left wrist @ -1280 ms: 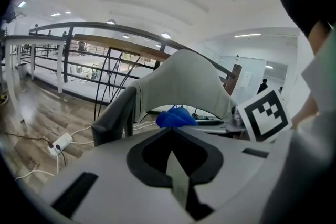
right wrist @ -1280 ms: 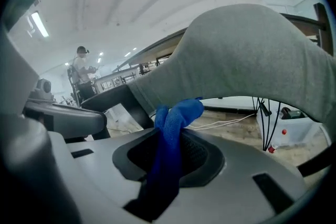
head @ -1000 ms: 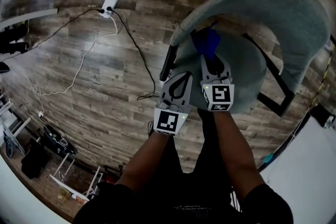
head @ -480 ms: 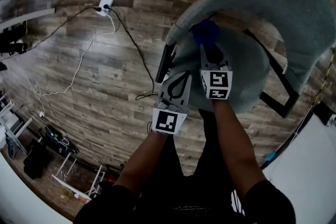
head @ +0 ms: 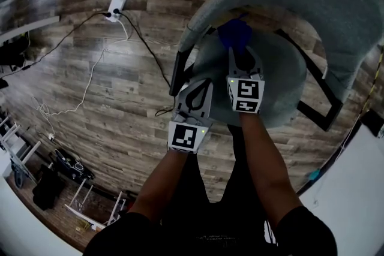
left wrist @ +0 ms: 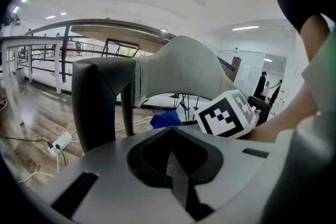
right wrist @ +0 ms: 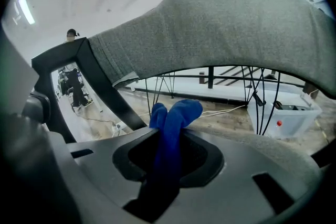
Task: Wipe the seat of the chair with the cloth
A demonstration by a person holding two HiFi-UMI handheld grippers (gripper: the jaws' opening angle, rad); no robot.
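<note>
overhead, we held our right gripper (head: 240,57) clamped on the blue cloth (head: 234,34), which sat bunched at the back of the grey chair seat (head: 282,78), just under the curved backrest (head: 324,3). our left gripper (head: 196,93) hung at the seat's left edge, jaws pressed together on nothing.
</note>
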